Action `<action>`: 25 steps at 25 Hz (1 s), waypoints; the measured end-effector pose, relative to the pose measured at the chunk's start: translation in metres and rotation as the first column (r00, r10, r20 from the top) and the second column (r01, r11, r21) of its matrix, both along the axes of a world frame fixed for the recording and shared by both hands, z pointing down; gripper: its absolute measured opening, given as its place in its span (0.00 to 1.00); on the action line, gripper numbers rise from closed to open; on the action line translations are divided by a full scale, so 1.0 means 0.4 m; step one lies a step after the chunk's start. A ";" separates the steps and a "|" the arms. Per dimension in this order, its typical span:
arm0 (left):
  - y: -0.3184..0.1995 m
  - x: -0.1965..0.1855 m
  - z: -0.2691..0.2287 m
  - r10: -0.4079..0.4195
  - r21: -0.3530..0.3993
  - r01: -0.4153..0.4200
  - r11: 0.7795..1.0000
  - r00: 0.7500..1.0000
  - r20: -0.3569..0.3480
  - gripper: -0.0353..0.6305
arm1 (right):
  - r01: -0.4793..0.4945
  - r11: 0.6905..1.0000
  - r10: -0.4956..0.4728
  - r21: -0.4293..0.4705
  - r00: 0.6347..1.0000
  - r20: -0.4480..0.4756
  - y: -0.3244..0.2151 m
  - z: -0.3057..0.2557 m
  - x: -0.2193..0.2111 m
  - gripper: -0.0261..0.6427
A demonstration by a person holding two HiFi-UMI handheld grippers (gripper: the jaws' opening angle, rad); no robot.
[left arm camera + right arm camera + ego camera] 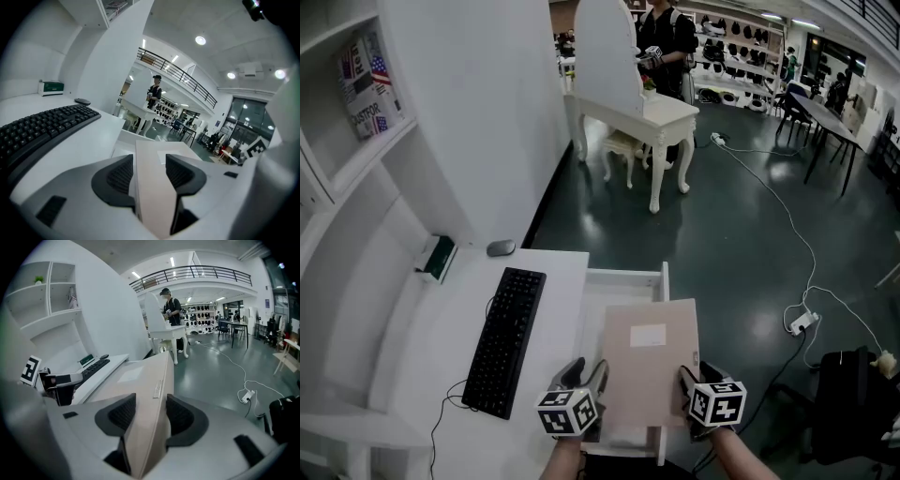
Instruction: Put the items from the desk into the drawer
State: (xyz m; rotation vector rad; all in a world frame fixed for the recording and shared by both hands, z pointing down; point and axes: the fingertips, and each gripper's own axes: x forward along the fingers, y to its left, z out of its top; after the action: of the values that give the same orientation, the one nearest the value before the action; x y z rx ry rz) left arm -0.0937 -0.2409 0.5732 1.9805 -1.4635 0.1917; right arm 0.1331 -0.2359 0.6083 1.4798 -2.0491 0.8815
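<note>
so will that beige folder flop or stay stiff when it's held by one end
Probably stiff: the beige folder stays flat and unsagging though the left claw and right claw grip only its near corners. Likely light, being slim. Its smooth cover might slip.

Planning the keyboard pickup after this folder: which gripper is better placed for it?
Left. The left gripper clamps the folder at its desk-side edge, beside the keyboard; the right gripper sits across the folder, farther away.

Colour key, head view
Tan folder (649, 375) with white label (648, 335); black keyboard (506, 339) on white desk (553, 309); grey mouse (501, 247); green-and-white box (438, 257) centre left; white drawer (623, 278).
</note>
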 end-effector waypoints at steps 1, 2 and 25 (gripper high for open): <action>0.002 -0.006 -0.002 -0.007 0.002 0.007 1.000 1.000 -0.001 0.37 | -0.003 1.000 0.003 -0.002 1.000 -0.003 -0.001 0.002 -0.005 0.35; 0.006 -0.011 -0.004 -0.015 0.004 0.015 1.000 1.000 -0.002 0.37 | -0.008 1.000 0.008 -0.003 1.000 -0.003 -0.002 0.003 -0.010 0.35; 0.057 -0.119 -0.013 -0.112 0.010 0.112 0.994 0.993 -0.025 0.37 | 0.147 0.987 -0.154 -0.072 0.982 -0.108 -0.004 0.112 -0.251 0.34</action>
State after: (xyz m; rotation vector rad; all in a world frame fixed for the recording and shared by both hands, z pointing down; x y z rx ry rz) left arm -0.1411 -0.2181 0.5680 1.8973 -1.5581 0.1106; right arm 0.0327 -0.2375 0.6533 1.2918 -2.0008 0.7775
